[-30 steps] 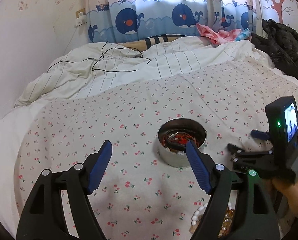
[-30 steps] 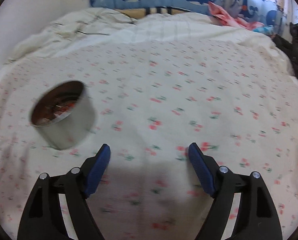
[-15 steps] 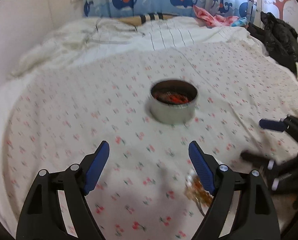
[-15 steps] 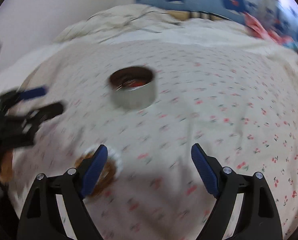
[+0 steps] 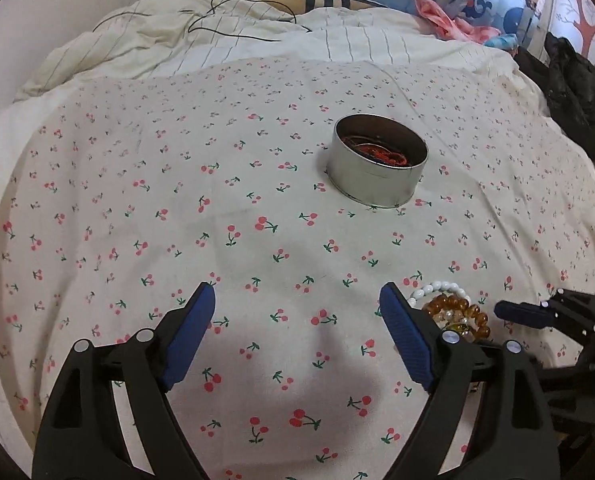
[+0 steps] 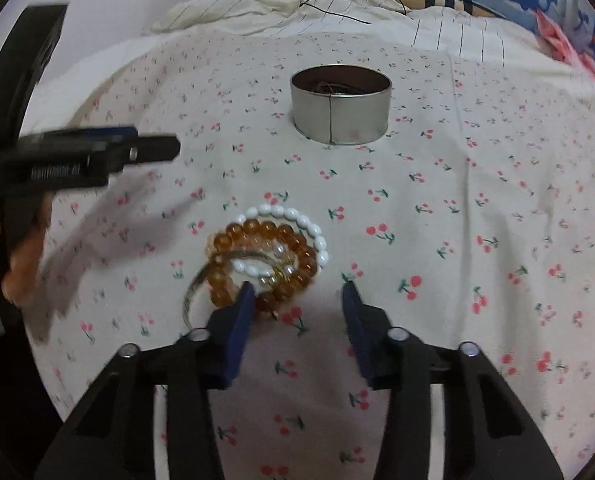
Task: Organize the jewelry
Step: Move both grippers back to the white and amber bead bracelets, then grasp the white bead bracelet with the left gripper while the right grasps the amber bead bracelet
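Through the left wrist camera, my left claw (image 5: 297, 312) hangs released over bare cherry-print bed (image 5: 137, 200), nothing between its jaws. The pile of bracelets (image 5: 449, 312) lies just off its right jaw, toward the near right side of the bed, and the tin (image 5: 377, 164) with red cord inside sits further up, near the bed's middle. The right claw (image 5: 529, 314) reaches in beyond the pile.

Through the right wrist camera, my right claw (image 6: 297, 300) has just been closing to half-width but grips nothing. The bracelets (image 6: 265, 256) lie ahead and slightly left, the left jaw touching or overlapping their near edge. I judge this claw nearer; it needs to shift left and forward.
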The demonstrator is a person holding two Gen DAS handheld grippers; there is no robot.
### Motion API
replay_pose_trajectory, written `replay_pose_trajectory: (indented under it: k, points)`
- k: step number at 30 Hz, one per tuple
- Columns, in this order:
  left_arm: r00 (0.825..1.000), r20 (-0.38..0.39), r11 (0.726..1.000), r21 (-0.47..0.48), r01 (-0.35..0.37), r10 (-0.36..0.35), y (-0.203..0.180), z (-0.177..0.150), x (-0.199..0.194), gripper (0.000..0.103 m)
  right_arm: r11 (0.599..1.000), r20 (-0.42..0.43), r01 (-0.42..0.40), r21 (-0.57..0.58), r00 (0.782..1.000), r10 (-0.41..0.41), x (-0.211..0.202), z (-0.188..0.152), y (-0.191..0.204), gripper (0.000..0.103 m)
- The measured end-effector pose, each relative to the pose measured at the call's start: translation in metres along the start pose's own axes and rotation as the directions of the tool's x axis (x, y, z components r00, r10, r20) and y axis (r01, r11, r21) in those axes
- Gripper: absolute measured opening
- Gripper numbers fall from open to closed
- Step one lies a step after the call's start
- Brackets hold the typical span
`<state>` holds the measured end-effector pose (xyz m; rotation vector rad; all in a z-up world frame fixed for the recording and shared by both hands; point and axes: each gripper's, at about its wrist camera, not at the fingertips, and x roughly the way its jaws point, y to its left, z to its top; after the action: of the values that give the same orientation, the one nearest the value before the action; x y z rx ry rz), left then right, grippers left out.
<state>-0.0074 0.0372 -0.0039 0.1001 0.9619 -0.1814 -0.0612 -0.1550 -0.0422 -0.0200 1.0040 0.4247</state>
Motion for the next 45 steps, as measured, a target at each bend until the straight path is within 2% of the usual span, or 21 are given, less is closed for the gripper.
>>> replay_pose_trajectory:
  k: [4,6,7,11,15,17,21,23,25,27,29,32,35,36,37,38,39,40,41,42,45]
  points:
    - [1.0,-0.003,1.0,0.022,0.001,-0.001,-0.005,0.0,-0.001,0.082,0.999,-0.019,-0.03,0.039,0.999,0.031,0.01,0.002,-0.002,0.038]
    - [1.0,-0.001,1.0,0.024,-0.003,0.003,-0.005,0.0,-0.001,0.082,0.999,-0.017,-0.03,0.023,0.999,0.031,0.009,0.002,0.001,0.016]
    - [1.0,-0.001,1.0,0.023,-0.004,0.004,-0.004,0.001,-0.001,0.082,1.0,-0.007,0.0,0.013,1.0,0.0,0.007,0.003,0.002,0.015]
    - [1.0,-0.01,1.0,0.019,0.006,-0.006,-0.003,0.0,0.0,0.082,0.998,0.057,0.015,0.058,0.998,-0.018,-0.014,0.007,-0.013,0.014]
    - [0.998,-0.043,0.995,0.083,0.055,-0.052,-0.014,-0.007,0.002,0.082,0.987,0.081,0.075,0.143,0.993,-0.087,-0.027,0.009,-0.041,0.014]
    - [0.995,-0.043,0.986,0.135,0.096,-0.091,-0.024,-0.013,0.0,0.082,0.981,0.061,0.069,0.183,0.995,-0.081,-0.027,0.008,-0.053,0.015]
    - [0.996,-0.034,0.971,0.226,0.083,-0.077,-0.043,-0.021,0.0,0.082,0.959,0.026,0.119,0.256,0.991,-0.13,-0.026,0.007,-0.075,0.015]
    - [0.995,-0.031,0.966,0.239,0.098,-0.093,-0.051,-0.021,0.001,0.082,0.948,-0.021,0.108,0.298,0.994,-0.106,-0.02,0.001,-0.086,0.015]
    - [0.995,-0.031,0.96,0.262,0.102,-0.098,-0.06,-0.02,0.003,0.082,0.936,-0.03,0.093,0.339,0.996,-0.088,-0.019,-0.003,-0.096,0.02]
    - [0.995,-0.038,0.956,0.278,0.094,-0.087,-0.065,-0.021,0.007,0.082,0.938,0.018,0.105,0.331,0.993,-0.117,-0.03,-0.002,-0.096,0.045]
    - [0.996,-0.047,0.957,0.277,0.085,-0.075,-0.068,-0.02,0.013,0.082,0.94,0.048,0.13,0.315,0.987,-0.153,-0.036,0.0,-0.095,0.058]
    - [0.993,-0.069,0.973,0.205,0.107,-0.095,-0.065,-0.014,0.024,0.082,0.959,0.046,0.089,0.268,0.993,-0.105,-0.027,0.012,-0.088,0.058]
    - [0.986,-0.085,0.981,0.114,0.155,-0.145,-0.06,-0.005,0.037,0.082,0.979,-0.013,0.151,0.137,0.988,-0.151,-0.009,0.025,-0.075,0.058]
    - [0.982,-0.102,0.982,0.085,0.17,-0.161,-0.059,-0.003,0.044,0.082,0.981,-0.046,0.172,0.086,0.985,-0.169,0.0,0.027,-0.071,0.049]
    - [0.979,-0.12,0.982,0.072,0.177,-0.167,-0.059,-0.003,0.05,0.079,0.983,-0.065,0.176,0.055,0.983,-0.172,0.005,0.027,-0.068,0.045]
    - [0.975,-0.147,0.982,0.062,0.179,-0.169,-0.06,-0.005,0.058,0.062,0.984,-0.07,0.174,0.033,0.983,-0.171,0.008,0.028,-0.066,0.035]
    - [0.978,-0.154,0.985,0.079,0.152,-0.138,-0.063,-0.007,0.063,0.05,0.984,-0.072,0.178,0.02,0.982,-0.176,0.009,0.028,-0.065,0.019]
    - [0.983,-0.142,0.985,0.108,0.132,-0.116,-0.067,-0.007,0.062,0.04,0.984,-0.076,0.177,0.017,0.982,-0.175,0.011,0.029,-0.065,0.012]
    - [0.982,-0.143,0.98,0.133,0.145,-0.126,-0.072,-0.008,0.059,0.011,0.986,-0.072,0.163,0.037,0.985,-0.16,0.01,0.029,-0.068,0.012]
    - [0.981,-0.142,0.978,0.139,0.153,-0.134,-0.073,-0.007,0.055,0.006,0.987,-0.063,0.149,0.054,0.987,-0.146,0.008,0.029,-0.07,0.012]
    - [0.985,-0.092,0.98,0.124,0.154,-0.144,-0.068,-0.004,0.04,0.006,0.988,0.013,0.09,0.129,0.996,-0.093,-0.01,0.032,-0.08,0.012]
